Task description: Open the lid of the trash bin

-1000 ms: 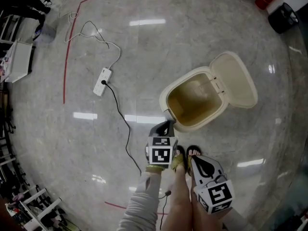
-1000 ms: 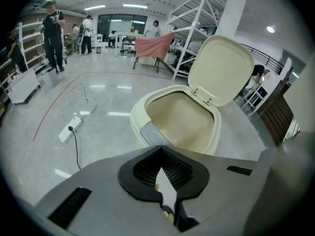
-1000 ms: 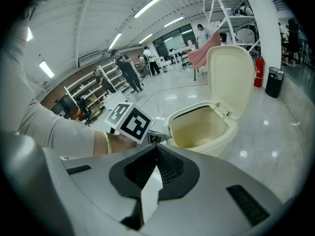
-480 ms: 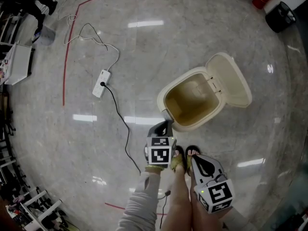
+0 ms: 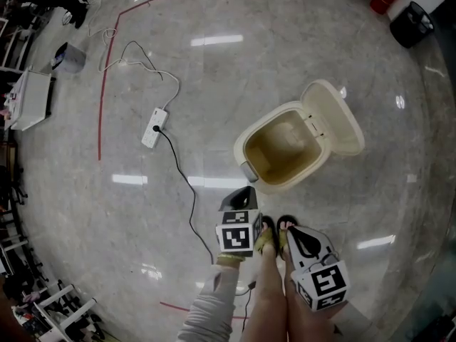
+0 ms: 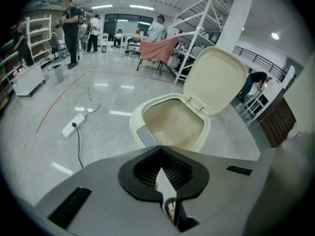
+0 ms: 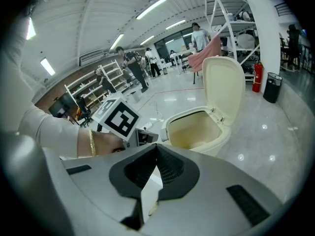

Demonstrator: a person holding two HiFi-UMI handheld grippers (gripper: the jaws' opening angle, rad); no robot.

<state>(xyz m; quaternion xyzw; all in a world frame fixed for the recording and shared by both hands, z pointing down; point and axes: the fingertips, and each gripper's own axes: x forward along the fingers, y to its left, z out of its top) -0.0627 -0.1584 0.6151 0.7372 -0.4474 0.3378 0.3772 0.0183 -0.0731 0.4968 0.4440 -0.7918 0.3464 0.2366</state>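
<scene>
The cream trash bin (image 5: 265, 179) stands on the floor with its lid (image 5: 333, 120) swung fully up and back, and the inside looks empty. A grey push tab (image 5: 249, 171) sits on its near rim. My left gripper (image 5: 245, 194) is shut with nothing in it, its tips a short way in front of that tab. My right gripper (image 5: 295, 238) is lower right near the feet, also shut and empty. In the left gripper view, the bin (image 6: 147, 118) and its raised lid (image 6: 216, 80) lie straight ahead of the left gripper (image 6: 161, 170). The right gripper view shows the bin (image 7: 219, 139), the lid (image 7: 224, 82) and the right gripper (image 7: 151, 181).
A white power strip (image 5: 155, 127) with a black cable (image 5: 187, 191) lies left of the bin. Red tape (image 5: 101, 98) marks the floor. The person's sandalled feet (image 5: 267, 239) are between the grippers. A black bin (image 5: 410, 23) stands far right; racks (image 5: 28, 98) and people (image 6: 69, 28) are beyond.
The left gripper has drawn back a little from the bin's front rim. The lid stays up. The right gripper has barely moved.
</scene>
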